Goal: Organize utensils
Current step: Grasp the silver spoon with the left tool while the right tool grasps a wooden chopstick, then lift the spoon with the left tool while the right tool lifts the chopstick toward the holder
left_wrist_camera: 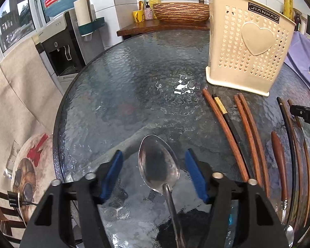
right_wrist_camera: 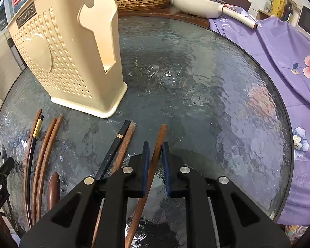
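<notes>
A metal spoon point(left_wrist_camera: 158, 163) lies bowl-up on the round glass table point(left_wrist_camera: 124, 82). It sits between the blue pads of my left gripper point(left_wrist_camera: 154, 152), which stands open with a gap on each side of the bowl. My right gripper point(right_wrist_camera: 155, 144) is shut on a brown wooden chopstick point(right_wrist_camera: 160, 136), whose end sticks out past the fingertips. A cream perforated utensil holder point(left_wrist_camera: 248, 47) point(right_wrist_camera: 68, 62) stands upright on the table beyond both grippers. Several more wooden and black chopsticks point(left_wrist_camera: 237, 134) point(right_wrist_camera: 45, 155) lie in a row in front of it.
A wooden-handled utensil point(left_wrist_camera: 279, 161) lies among the chopsticks. A purple floral cloth point(right_wrist_camera: 279, 51) drapes over the table's right edge. Behind the table, a wicker bowl point(left_wrist_camera: 180, 12) and a white lidded pan point(right_wrist_camera: 196, 2) sit on a wooden counter. A water dispenser point(left_wrist_camera: 57, 47) stands far left.
</notes>
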A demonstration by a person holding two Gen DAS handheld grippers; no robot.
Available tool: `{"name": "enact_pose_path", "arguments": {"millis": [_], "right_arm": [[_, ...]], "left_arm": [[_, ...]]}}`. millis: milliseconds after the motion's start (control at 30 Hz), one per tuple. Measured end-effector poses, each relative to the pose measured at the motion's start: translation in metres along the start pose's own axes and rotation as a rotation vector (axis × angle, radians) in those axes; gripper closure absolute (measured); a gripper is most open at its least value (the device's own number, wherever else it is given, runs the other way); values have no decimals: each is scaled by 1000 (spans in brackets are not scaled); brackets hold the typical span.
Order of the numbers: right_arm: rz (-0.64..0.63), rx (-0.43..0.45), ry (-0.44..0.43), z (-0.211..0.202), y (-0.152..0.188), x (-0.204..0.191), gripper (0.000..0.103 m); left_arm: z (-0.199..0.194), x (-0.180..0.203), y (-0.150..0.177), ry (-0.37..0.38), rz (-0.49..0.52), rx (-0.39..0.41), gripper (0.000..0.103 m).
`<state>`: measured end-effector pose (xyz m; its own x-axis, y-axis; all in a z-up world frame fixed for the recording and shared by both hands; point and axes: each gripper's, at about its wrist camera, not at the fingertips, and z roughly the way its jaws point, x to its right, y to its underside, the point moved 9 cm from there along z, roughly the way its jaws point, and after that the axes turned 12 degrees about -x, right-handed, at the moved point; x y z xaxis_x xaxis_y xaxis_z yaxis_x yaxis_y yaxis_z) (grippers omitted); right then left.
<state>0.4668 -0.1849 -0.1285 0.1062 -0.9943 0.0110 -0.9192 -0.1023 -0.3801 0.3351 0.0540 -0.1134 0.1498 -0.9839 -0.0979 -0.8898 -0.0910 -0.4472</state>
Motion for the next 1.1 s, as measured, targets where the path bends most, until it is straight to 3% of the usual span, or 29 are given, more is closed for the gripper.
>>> {"name": "enact_pose_path", "arguments": {"millis": [200,600,867,1100], "right_arm": [[-7,4,-13,0,2,-1,90],[12,26,-63,-1,0,8,93],[29,120,-104,-27,-9,9,95],[38,264,-137,-76,-20,9,95]], "left_arm": [[-1,6,0,21,-9,-5,66],[-12,18,-10,104,17,37,66],[-35,29,-23,152,48,116,66],[-60,41,-37,198,81,182,66]]}}
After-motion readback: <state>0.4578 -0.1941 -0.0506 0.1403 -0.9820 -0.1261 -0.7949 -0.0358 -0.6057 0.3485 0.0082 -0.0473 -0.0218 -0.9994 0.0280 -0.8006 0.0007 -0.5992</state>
